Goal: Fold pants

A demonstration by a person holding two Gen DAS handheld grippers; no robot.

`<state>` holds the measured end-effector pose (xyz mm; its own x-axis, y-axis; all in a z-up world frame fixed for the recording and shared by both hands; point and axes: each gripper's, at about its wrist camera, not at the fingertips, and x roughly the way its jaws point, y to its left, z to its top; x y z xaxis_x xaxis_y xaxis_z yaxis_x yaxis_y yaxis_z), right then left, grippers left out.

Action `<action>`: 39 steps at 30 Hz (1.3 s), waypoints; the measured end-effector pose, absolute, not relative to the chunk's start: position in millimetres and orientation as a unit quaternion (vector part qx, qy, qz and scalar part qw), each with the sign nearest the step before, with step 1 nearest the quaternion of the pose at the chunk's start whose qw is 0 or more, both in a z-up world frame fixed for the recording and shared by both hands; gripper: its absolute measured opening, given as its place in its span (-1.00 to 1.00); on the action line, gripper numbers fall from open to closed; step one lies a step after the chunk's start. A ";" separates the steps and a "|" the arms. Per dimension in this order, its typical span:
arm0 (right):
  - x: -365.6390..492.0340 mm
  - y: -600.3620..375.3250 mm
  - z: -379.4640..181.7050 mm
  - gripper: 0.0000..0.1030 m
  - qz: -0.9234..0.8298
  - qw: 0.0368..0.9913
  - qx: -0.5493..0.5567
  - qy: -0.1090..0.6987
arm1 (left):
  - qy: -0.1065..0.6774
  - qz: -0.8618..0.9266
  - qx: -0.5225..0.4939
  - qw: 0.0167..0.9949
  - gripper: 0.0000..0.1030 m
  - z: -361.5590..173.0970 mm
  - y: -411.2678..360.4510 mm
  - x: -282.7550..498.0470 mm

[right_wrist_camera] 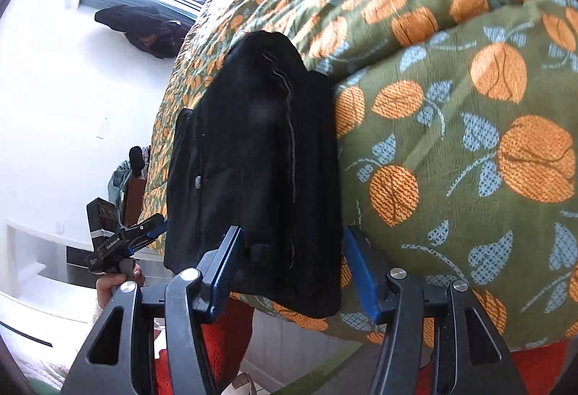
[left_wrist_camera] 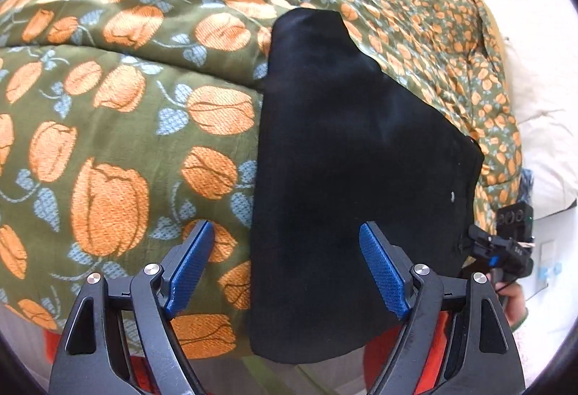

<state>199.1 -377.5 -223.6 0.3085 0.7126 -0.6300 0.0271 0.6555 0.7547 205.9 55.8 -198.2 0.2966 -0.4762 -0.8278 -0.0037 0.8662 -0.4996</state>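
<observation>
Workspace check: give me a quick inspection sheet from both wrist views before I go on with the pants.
Surface: green quilt with orange flower print, rumpled.
Job's things: black pants lie folded on the quilt, near end hanging over its edge.
Clutter: dark garment on the floor by the wall; white bedding beside the quilt.
Grippers: left gripper open, holding nothing; right gripper open, its fingers either side of the pants' near end.
Cables: nothing seen.
Surroundings: white walls, bright window.

Left gripper [left_wrist_camera: 287,265] and right gripper [right_wrist_camera: 289,272] both gape wide, each apparently gripping nothing.
</observation>
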 end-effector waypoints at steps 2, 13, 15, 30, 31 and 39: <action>207.6 -375.9 -233.0 0.19 0.243 0.713 0.367 0.546 | 0.577 -0.181 -0.214 0.767 0.61 -202.3 45.8 210.5; 201.9 -291.0 -141.3 -0.36 0.237 0.809 0.097 0.530 | 0.539 -0.178 -0.171 0.805 -0.65 -137.1 7.2 202.0; 200.2 -280.7 -119.0 -0.40 0.255 0.818 0.093 0.507 | 0.520 -0.190 -0.173 0.814 -0.65 -118.6 3.4 209.9; 358.4 -252.2 -78.8 -0.41 0.246 0.871 0.065 0.419 | 0.437 -0.124 -0.108 0.884 -0.63 -97.9 9.1 356.0; 368.4 -249.3 -91.1 -0.41 0.238 0.871 0.063 0.426 | 0.449 -0.112 -0.092 0.882 -0.62 -116.0 2.2 363.8; 408.2 -276.0 -179.4 0.19 0.139 0.847 0.108 0.502 | 0.489 -0.020 -0.034 0.871 0.41 -173.0 -6.5 373.2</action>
